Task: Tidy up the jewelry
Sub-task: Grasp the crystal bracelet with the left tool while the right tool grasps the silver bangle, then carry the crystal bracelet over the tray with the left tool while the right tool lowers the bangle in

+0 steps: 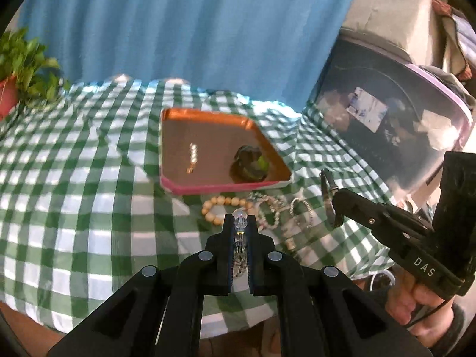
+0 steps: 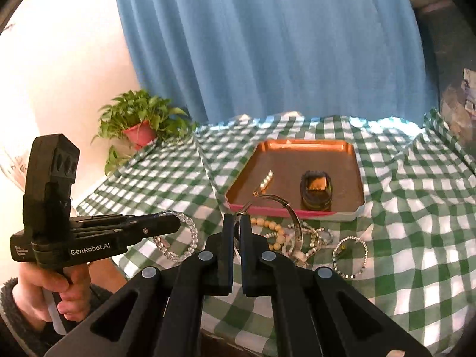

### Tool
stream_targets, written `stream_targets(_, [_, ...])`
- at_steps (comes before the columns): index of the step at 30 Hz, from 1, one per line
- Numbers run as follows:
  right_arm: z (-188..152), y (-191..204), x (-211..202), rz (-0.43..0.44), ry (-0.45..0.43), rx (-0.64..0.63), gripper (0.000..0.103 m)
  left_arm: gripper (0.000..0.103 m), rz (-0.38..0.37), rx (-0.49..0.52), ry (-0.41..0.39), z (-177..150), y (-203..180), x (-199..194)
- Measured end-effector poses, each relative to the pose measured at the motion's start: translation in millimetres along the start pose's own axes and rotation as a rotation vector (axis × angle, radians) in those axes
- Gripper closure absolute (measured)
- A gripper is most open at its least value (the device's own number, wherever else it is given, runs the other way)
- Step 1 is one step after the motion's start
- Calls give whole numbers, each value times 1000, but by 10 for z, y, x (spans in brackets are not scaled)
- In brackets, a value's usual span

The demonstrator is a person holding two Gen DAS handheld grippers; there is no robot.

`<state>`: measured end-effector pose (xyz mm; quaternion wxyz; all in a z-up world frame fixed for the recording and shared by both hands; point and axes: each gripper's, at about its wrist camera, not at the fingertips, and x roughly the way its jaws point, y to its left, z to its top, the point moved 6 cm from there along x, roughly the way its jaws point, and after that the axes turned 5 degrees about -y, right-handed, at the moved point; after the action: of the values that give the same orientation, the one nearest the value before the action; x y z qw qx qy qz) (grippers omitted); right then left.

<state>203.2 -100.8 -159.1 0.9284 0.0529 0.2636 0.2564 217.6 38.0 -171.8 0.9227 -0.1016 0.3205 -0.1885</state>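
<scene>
My left gripper point(image 1: 240, 218) points forward and down over the near edge of the table point(image 1: 89, 178), clenched on a clear bead bracelet point(image 1: 240, 223) that runs back between the pads; from the right wrist view the same bracelet point(image 2: 181, 238) hangs as a loop below that gripper point(image 2: 175, 223), clear of the cloth. My left hand point(image 2: 56, 294) wraps the handle low at the table's front edge. My right gripper point(image 2: 236, 218) tilts down too, pinching a metal bangle point(image 2: 293, 223) that arcs up and to the right of the tips; in the left wrist view this gripper point(image 1: 334, 205) comes in from the right, with my right hand point(image 1: 413, 303) below it.

The tray point(image 1: 226, 187) sits just beyond both grippers, its pink near rim facing me. Inside lie a small pearl piece point(image 1: 192, 156) at left and a dark box point(image 1: 250, 163) at right, with bare floor between them. A wood bead bracelet point(image 1: 220, 205) and tangled chains point(image 1: 273, 208) lie on the cloth between the tray and my tips, and a silver bracelet point(image 2: 351, 255) lies to the right. Open checked cloth spreads left of the tray; a plant point(image 2: 139, 122) stands at the far left corner
</scene>
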Motion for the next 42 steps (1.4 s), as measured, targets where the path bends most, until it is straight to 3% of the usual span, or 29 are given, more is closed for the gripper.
stream_targets(5, [198, 123, -193, 10, -65, -41, 101, 96, 4, 46, -41, 159, -202, -143])
stream_targets(15, [396, 120, -293, -18, -96, -89, 101, 96, 23, 62, -89, 465, -288, -218])
stream_targets(23, [770, 83, -407, -143, -157, -122, 101, 96, 14, 118, -242, 1026, -446, -463])
stream_targets(27, [915, -1, -335, -172, -167, -96, 101, 96, -39, 67, -304, 1235, -309, -502])
stream_targets(33, [1020, -224, -70, -235, -168, -89, 101, 96, -108, -132, -354, 1363, 56, -154])
stream_targets(38, [965, -441, 289, -219, -136, -37, 101, 96, -107, -133, -310, 1220, 197, 292])
stream_targets(42, [783, -643, 584, -227, -88, -34, 101, 96, -103, -179, -229, 1064, 380, 705])
